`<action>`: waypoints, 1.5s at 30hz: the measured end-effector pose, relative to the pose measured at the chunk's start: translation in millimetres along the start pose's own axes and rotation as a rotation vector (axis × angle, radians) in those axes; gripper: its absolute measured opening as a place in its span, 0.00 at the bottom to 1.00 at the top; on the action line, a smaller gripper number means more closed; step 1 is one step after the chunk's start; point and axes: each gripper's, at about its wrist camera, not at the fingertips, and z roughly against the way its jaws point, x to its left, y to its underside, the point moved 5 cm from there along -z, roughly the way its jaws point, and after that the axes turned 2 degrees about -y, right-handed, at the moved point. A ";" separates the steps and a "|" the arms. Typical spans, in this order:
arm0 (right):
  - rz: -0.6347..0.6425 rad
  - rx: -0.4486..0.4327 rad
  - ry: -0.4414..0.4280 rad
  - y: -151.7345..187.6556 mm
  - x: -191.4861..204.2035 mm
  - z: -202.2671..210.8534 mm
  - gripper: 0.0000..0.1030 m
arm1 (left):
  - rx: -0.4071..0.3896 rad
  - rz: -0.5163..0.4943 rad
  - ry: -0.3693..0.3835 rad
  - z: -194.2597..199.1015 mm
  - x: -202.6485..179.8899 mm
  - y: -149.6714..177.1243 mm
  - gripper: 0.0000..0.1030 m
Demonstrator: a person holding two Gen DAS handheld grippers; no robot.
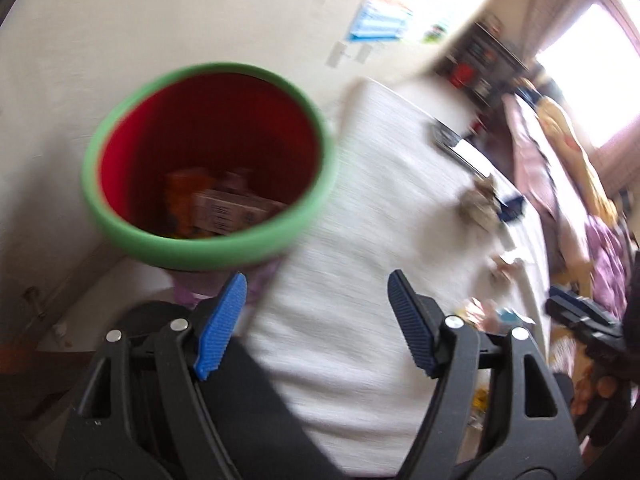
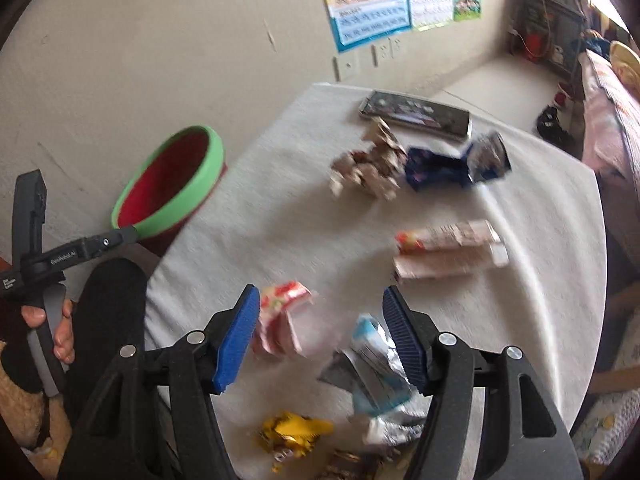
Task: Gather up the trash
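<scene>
Right wrist view shows your right gripper (image 2: 320,330) with its fingers (image 2: 234,346) spread apart and grasping nothing; a red-and-white wrapper (image 2: 282,322) and a silver-and-blue wrapper (image 2: 370,364) lie on the bench (image 2: 280,200) beneath the gap, neither pressed by the pads. Taking the green-rimmed red bin (image 2: 170,188) as your landmark: it stands off the bench's left edge, by the wall. Well to its right sit a crumpled brown wrapper (image 2: 370,170) and a dark blue wrapper (image 2: 456,162), with a phone (image 2: 416,114) just beyond them. Farther right and nearer you lies a long carton (image 2: 448,250); a yellow wrapper (image 2: 296,430) sits at the near edge.

In the left wrist view, your left gripper (image 1: 314,326) hangs just short of the bin (image 1: 208,184), its fingers released and empty. Inside the bin you can see a pale printed box (image 1: 230,210) and something orange (image 1: 180,196), so some trash is already collected. By my count at least six pieces remain on the bench, so the job looks well short of done.

Motion blur smears the packaging; no brand reads. The wall poster (image 2: 368,4) has lines of print too soft to make out, and the white lettering on the left gripper's arm (image 2: 66,258) is too small to read.
</scene>
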 end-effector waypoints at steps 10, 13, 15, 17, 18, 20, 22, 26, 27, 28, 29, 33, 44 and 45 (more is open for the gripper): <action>-0.080 0.138 0.003 46.9 -19.1 -33.9 0.28 | 0.155 -0.210 0.132 -39.3 -109.4 38.7 0.68; -0.090 0.108 -0.006 42.6 -19.2 -31.0 0.26 | 0.180 -0.243 0.140 -44.5 -122.7 46.3 0.68; -0.106 0.070 -0.004 36.8 -23.4 -23.5 0.25 | 0.198 -0.245 0.143 -49.3 -127.7 50.4 0.68; -0.130 0.026 0.017 31.2 -31.4 -15.8 0.25 | 0.219 -0.244 0.146 -56.0 -133.3 54.9 0.68; -0.144 0.006 0.027 28.8 -35.9 -11.9 0.25 | 0.231 -0.244 0.150 -58.8 -136.2 57.4 0.68; -0.170 -0.024 0.045 25.6 -45.2 -5.3 0.25 | 0.258 -0.238 0.158 -65.3 -141.3 62.4 0.68; -0.187 -0.042 0.056 24.5 -51.4 -0.4 0.25 | 0.275 -0.236 0.155 -72.5 -145.1 66.3 0.68; -0.204 -0.049 0.057 25.0 -56.8 3.5 0.25 | 0.307 -0.249 0.161 -84.4 -149.6 75.1 0.66; -0.205 -0.051 0.054 25.0 -56.3 4.0 0.25 | 0.308 -0.251 0.174 -84.3 -151.2 76.1 0.60; -0.203 -0.052 0.051 24.7 -54.6 3.9 0.25 | 0.305 -0.255 0.183 -83.3 -152.3 76.1 0.54; -0.200 -0.051 0.046 23.7 -52.3 3.4 0.25 | 0.298 -0.260 0.191 -81.0 -153.6 75.8 0.51; -0.177 -0.049 0.026 22.1 -40.4 1.4 0.25 | 0.275 -0.270 0.200 -76.2 -156.5 72.0 0.42; -0.195 -0.076 0.057 20.6 -46.0 5.1 0.27 | 0.259 -0.196 0.223 -73.9 -149.8 61.8 0.52; -0.202 -0.073 0.061 21.5 -48.0 4.8 0.27 | 0.260 -0.199 0.222 -75.5 -152.0 61.6 0.52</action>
